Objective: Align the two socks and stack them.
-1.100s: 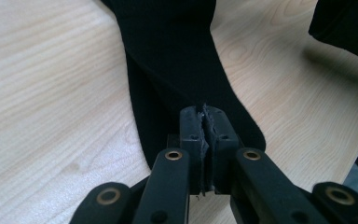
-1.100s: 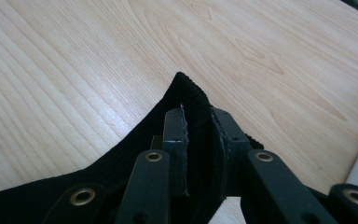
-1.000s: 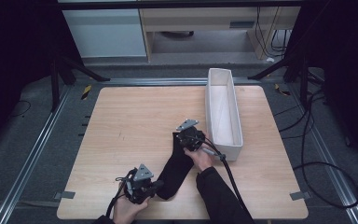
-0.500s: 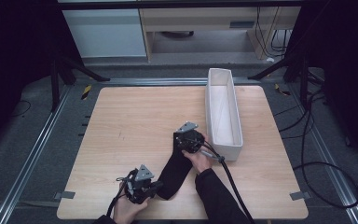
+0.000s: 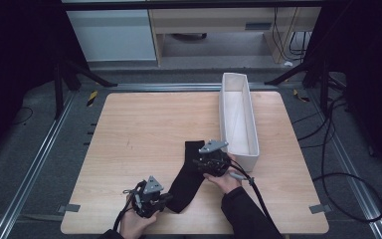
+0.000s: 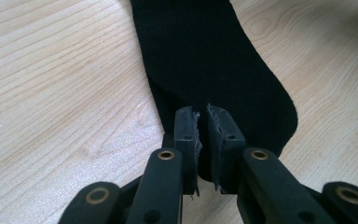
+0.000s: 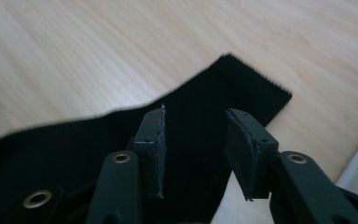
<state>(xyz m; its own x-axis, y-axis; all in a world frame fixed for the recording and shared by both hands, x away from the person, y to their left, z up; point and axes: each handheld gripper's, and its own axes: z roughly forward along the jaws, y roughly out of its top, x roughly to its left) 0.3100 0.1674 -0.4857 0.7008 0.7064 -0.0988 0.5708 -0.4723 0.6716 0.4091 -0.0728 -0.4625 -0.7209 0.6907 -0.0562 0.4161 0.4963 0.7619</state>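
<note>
Shifted a little along the sock (image 5: 190,174) since the earlier frames: right gripper (image 5: 205,162), now over the cuff end, jaws lately opened and standing well apart with black cloth beneath and between them, pads pressing on nothing. Opened slightly as well: left gripper (image 5: 165,200), jaws close together with a narrow gap in the left gripper view, toe end of the sock beneath and just past the tips; grip on the cloth impossible to tell.

One sock, black, flat on the table (image 5: 144,129), running aslant from the near edge toward the bin (image 5: 238,149), toe nearest the person, cuff just beside the bin's near end. Cuff edge straight and ribbed in the right gripper view (image 7: 242,88); toe rounded in the left gripper view (image 6: 223,70).

One bin, white, long and narrow, on the right half of the table. One table, pale wood. Two grippers, one in each hand, with two dark sleeves coming in from the near edge. Several black cables (image 5: 338,179) looped on the grey floor at right.
</note>
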